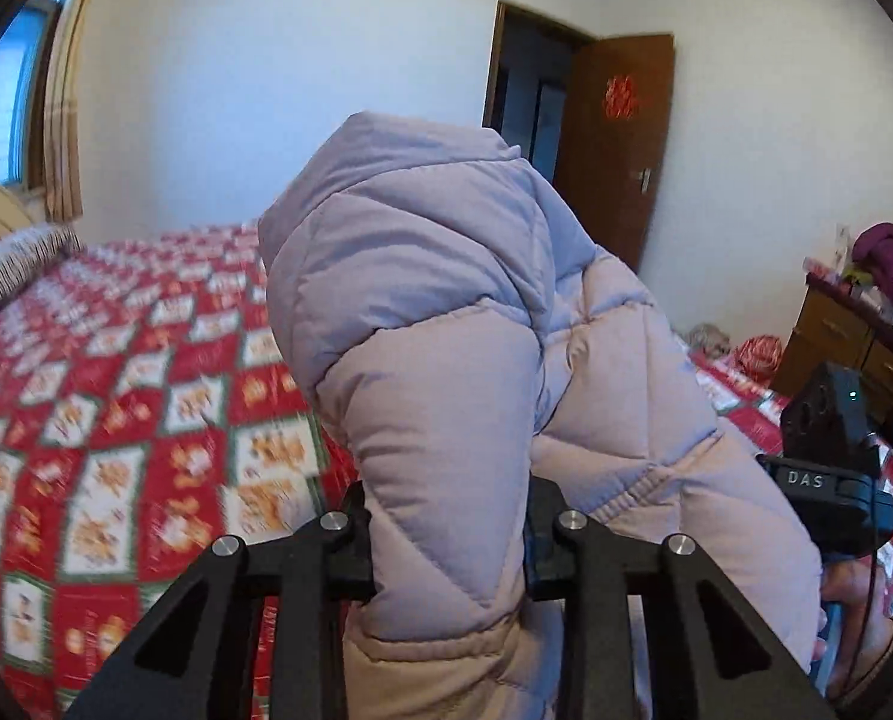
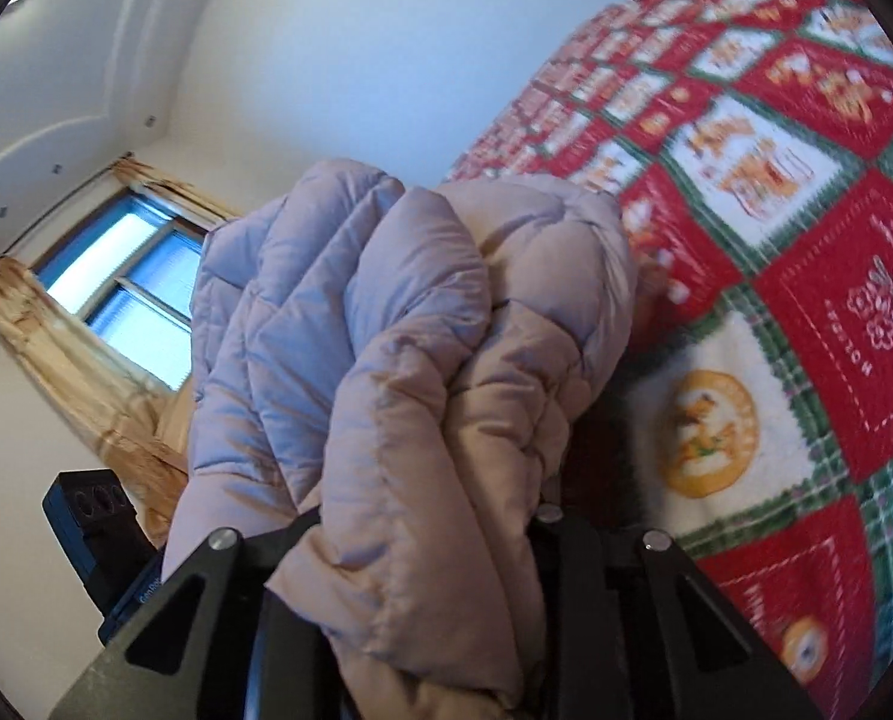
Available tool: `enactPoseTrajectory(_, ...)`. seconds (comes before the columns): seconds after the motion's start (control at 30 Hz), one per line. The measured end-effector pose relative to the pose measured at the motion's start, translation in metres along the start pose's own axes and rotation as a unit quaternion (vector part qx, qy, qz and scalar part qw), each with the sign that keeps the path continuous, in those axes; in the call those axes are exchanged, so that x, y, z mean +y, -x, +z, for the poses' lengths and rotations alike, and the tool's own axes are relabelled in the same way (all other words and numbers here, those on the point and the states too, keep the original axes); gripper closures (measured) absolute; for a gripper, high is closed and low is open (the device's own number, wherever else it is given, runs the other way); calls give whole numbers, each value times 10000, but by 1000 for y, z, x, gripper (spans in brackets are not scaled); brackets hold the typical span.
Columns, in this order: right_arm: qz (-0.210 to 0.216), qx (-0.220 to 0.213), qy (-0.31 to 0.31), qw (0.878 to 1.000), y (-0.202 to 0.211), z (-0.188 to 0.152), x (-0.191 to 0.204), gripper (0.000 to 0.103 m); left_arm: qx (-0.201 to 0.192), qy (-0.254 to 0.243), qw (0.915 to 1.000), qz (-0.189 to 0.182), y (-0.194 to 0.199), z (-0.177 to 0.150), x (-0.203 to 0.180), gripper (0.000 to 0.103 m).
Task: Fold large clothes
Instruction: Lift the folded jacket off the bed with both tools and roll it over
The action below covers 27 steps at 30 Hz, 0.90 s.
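Note:
A pale pink quilted puffer jacket point(image 1: 446, 324) hangs bunched in the air above a bed with a red, white and green patchwork quilt point(image 1: 116, 420). In the left wrist view my left gripper point(image 1: 449, 546) is shut on a thick fold of it, with padding bulging above the black fingers point(image 1: 356, 546). In the right wrist view my right gripper point(image 2: 422, 540) is shut on another bunched fold of the jacket point(image 2: 422, 312), with the quilt point(image 2: 806, 300) to the right. The jacket hides both grippers' pads. A hand point(image 1: 854, 618) holds the right gripper's black housing point(image 1: 830, 468).
A striped pillow point(image 1: 20, 258) lies by the wooden headboard. Beyond the bed a brown door point(image 1: 614, 150) stands open. A wooden dresser point(image 1: 848, 336) at the right carries a purple garment point(image 1: 890, 258). A window point(image 2: 134, 276) with tan curtains is behind the jacket.

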State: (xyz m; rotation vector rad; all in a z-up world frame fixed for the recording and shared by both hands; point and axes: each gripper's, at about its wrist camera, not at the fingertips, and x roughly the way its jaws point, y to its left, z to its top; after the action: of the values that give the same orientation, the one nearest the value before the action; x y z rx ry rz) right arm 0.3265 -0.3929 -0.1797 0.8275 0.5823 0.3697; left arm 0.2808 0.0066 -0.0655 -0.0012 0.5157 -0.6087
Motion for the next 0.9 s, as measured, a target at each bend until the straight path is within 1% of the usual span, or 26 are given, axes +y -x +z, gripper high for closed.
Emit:
enactPoseTrajectory(0.07, 123, -31, 108, 9999, -3, 7, 16, 76, -199, -83, 9997, 110, 20, 7, 0, 71)
enactPoseTrajectory(0.17, 234, -1, 312, 9992, -8, 8, 39, 77, -359, -15, 9992, 190, 38, 15, 12, 72)
enactPoseTrajectory(0.33, 404, 133, 559, 9975, -33, 6, 68, 78, -558, 51, 9975, 419, 71, 19, 38, 73)
enactPoseTrajectory(0.5, 594, 352, 757, 9947, -52, -3, 97, 80, -721, 94, 9948, 708, 101, 16, 66, 74)
enactPoseTrajectory(0.63, 761, 603, 1052, 9897, -69, -17, 128, 81, -764, 306, 9925, 902, 121, 10, 98, 77)
enactPoseTrajectory(0.7, 802, 700, 1207, 9870, -78, -24, 143, 81, -755, 383, 9908, 1059, 126, 5, 115, 77)
enactPoseTrajectory(0.83, 730, 973, 1407, 9826, -112, -38, 165, 81, -660, 604, 9868, 1349, 129, -12, 155, 77)
enactPoseTrajectory(0.9, 724, 1094, 1458, 9806, -125, -46, 167, 81, -586, 760, 9847, 1453, 131, -22, 173, 78)
